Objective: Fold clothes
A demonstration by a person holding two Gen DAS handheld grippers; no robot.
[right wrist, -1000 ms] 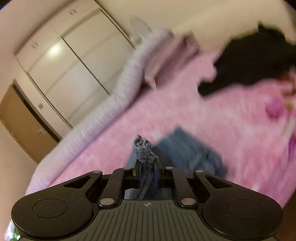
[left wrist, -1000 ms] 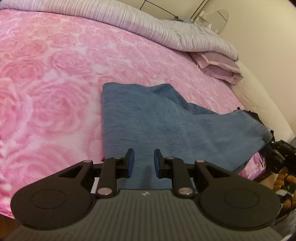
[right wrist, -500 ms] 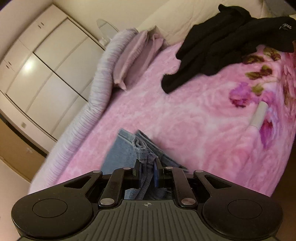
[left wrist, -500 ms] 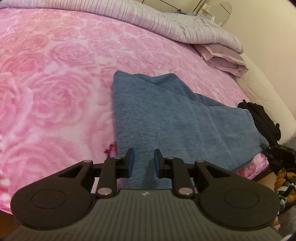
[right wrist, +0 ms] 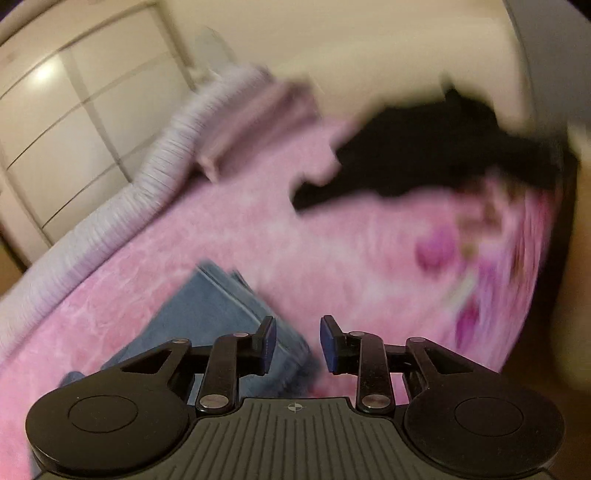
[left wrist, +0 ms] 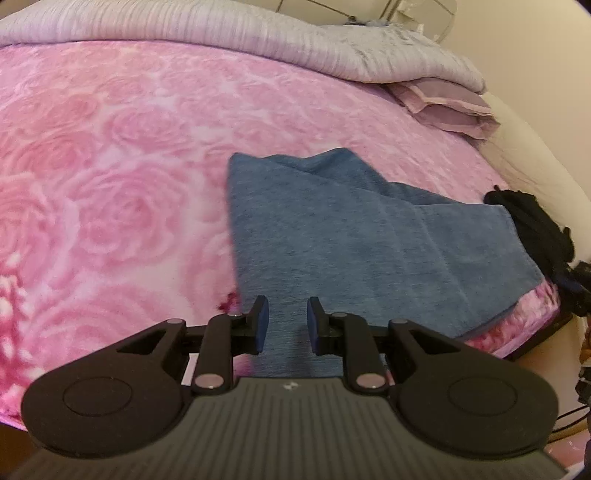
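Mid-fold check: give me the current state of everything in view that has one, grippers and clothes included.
left gripper: open, empty, over the near edge of the blue garment
right gripper: open, empty
blue garment: folded, lying flat on the bed, not held
black garment: unfolded, in a crumpled heap
pink blanket: spread over the bed
lilac duvet: bunched along the far edge

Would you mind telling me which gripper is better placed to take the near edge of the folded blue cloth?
Left: the left gripper hangs open directly over the folded blue cloth; the open right gripper sits beside its corner.
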